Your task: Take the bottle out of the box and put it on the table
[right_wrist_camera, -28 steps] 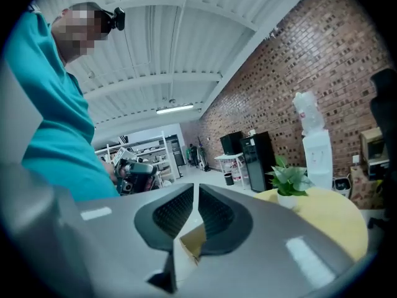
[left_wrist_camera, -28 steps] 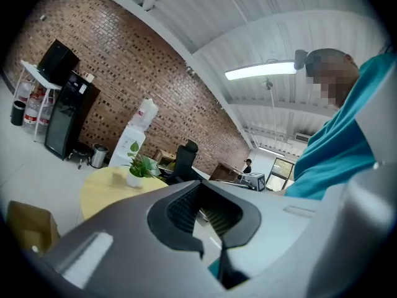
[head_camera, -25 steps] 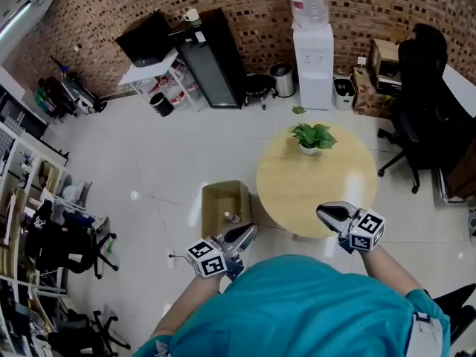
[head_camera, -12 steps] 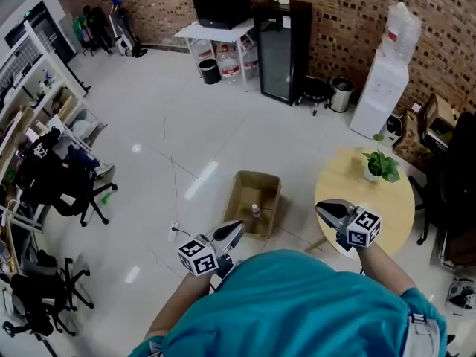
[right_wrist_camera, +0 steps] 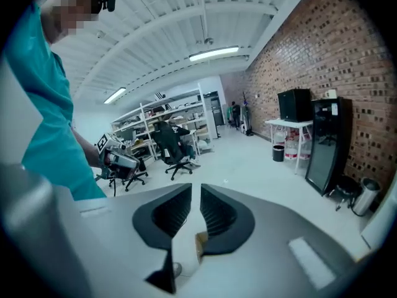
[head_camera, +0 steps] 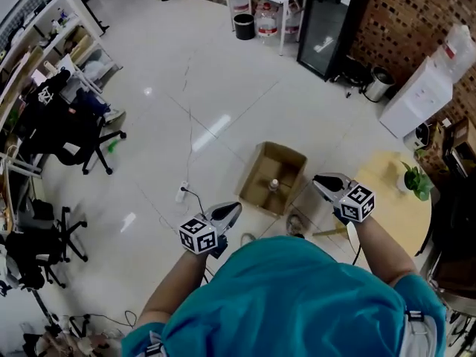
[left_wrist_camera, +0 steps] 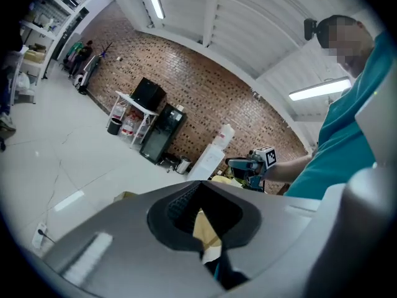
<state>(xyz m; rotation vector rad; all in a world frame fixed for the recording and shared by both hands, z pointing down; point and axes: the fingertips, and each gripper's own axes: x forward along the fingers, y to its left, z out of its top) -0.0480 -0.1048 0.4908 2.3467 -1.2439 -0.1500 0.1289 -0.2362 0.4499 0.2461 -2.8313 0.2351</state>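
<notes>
Bottle (head_camera: 274, 185) stands upright in the box (head_camera: 251, 178) on the floor, well apart from both grippers. My right gripper (head_camera: 318, 181) is empty, its jaws opening. My left gripper (head_camera: 236, 207) is empty, with only a narrow gap. Risk: if I reach in with the jaws too narrow I may topple the bottle, or snag the box wall.

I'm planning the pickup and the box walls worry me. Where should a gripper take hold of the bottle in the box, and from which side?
Grip the bottle at its neck, just under the cap, coming straight down from above. It seems to stand upright in the open-topped box, whose walls surround it and would likely block any sideways approach.
</notes>
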